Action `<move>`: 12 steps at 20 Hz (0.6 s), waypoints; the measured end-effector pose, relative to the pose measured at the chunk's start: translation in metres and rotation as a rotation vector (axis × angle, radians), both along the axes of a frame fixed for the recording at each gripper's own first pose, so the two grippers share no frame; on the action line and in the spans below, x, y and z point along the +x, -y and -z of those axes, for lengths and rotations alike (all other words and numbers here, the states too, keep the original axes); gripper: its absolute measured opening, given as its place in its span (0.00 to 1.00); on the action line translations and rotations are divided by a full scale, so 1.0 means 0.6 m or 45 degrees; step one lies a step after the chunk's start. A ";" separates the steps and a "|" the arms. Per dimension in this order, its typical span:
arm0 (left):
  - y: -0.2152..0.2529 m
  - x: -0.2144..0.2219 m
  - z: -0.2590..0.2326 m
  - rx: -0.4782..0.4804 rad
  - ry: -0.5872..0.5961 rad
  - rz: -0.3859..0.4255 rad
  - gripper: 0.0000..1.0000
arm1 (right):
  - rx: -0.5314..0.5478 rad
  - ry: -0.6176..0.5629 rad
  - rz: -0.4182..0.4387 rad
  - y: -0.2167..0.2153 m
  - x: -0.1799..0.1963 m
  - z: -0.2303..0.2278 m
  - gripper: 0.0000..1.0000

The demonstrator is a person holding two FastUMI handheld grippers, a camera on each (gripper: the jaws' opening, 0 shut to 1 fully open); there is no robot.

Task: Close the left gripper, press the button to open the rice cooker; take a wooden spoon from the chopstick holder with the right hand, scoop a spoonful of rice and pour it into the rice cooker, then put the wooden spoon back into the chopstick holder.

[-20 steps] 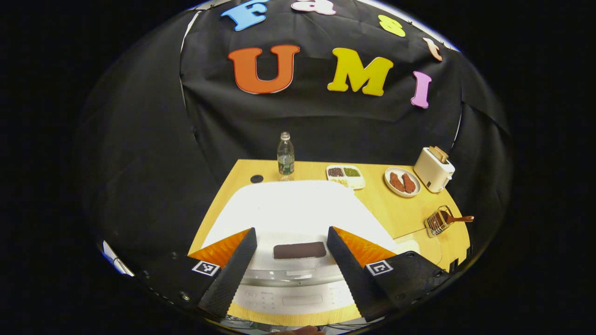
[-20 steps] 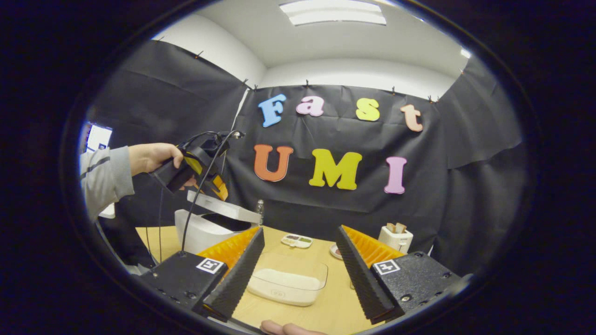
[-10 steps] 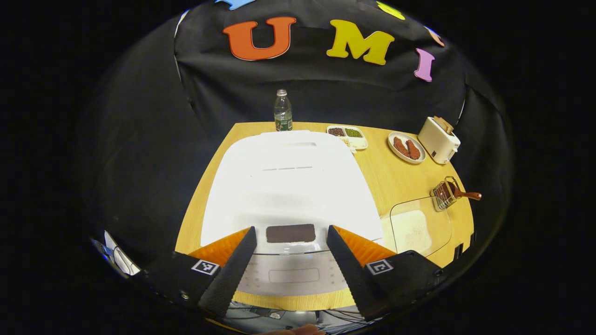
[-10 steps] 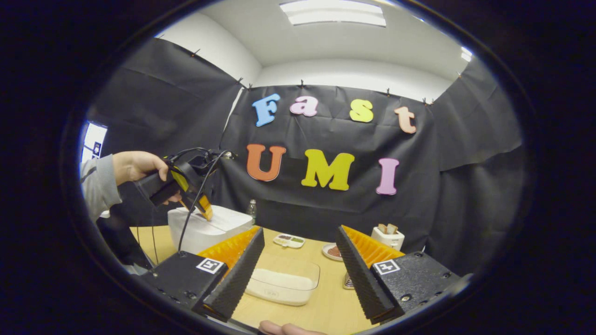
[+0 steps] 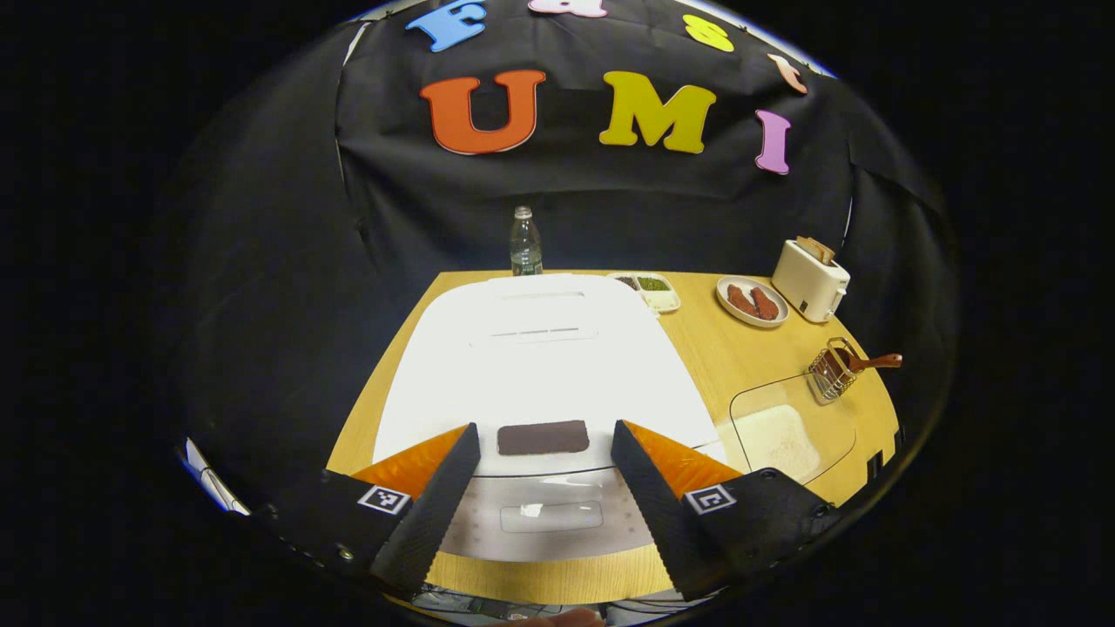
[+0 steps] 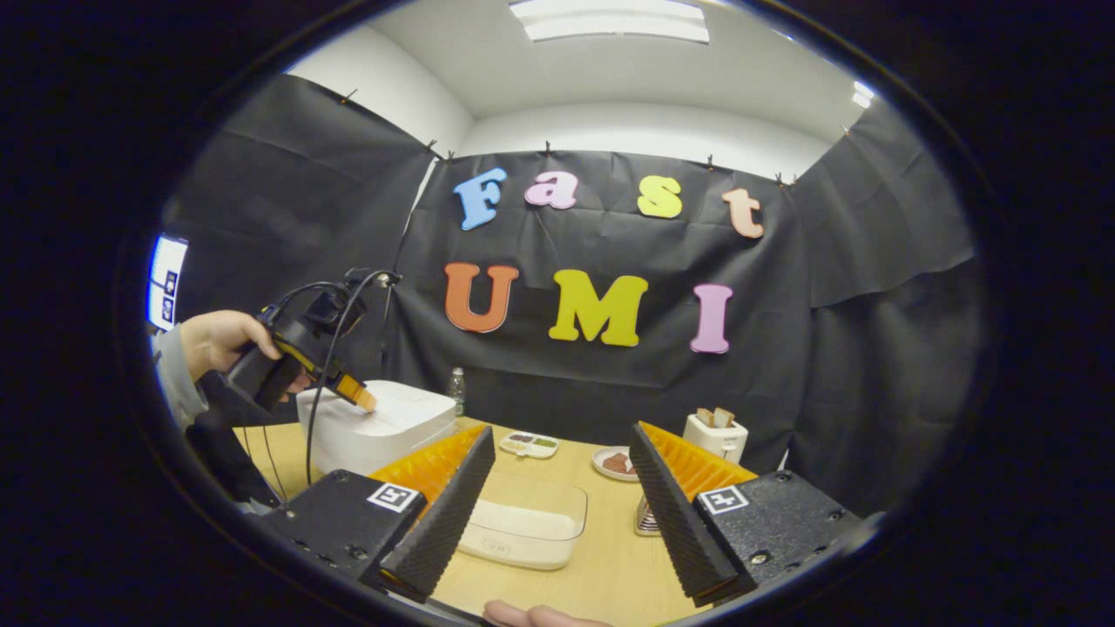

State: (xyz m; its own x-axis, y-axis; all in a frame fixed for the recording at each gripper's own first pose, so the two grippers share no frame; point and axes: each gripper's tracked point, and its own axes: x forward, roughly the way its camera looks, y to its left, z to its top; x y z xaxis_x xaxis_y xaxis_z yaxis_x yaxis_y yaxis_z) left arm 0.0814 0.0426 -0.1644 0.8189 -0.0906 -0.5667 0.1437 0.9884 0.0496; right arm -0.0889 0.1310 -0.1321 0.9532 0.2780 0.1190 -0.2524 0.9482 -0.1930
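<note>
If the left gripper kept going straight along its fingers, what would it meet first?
Most likely the dark button at the front of the rice cooker's closed white lid. It sits squarely between the open left gripper fingers; how far off it is can't be judged.

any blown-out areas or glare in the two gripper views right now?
Left gripper view: the rice cooker lid is overexposed, nearly flat white, with a small glare spot on its front panel. Right gripper view: the ceiling light clips to white; the table is evenly lit.
</note>
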 end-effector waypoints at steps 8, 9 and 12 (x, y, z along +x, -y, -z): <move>-0.006 0.005 -0.011 0.004 0.159 -0.079 0.96 | 0.020 0.006 0.033 0.014 0.009 0.000 1.00; -0.002 0.005 -0.016 0.003 0.178 -0.070 0.96 | 0.024 0.000 0.037 0.017 0.010 0.003 1.00; 0.009 -0.011 -0.019 0.003 0.205 -0.055 0.96 | 0.035 -0.011 0.056 0.027 0.020 0.006 1.00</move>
State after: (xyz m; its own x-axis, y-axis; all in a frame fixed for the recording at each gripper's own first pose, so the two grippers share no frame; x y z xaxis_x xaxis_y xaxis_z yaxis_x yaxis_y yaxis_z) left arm 0.0748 0.0374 -0.1528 0.9023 -0.0522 -0.4279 0.0909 0.9934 0.0705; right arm -0.0766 0.1145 -0.1354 0.9655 0.2322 0.1176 -0.2117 0.9634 -0.1644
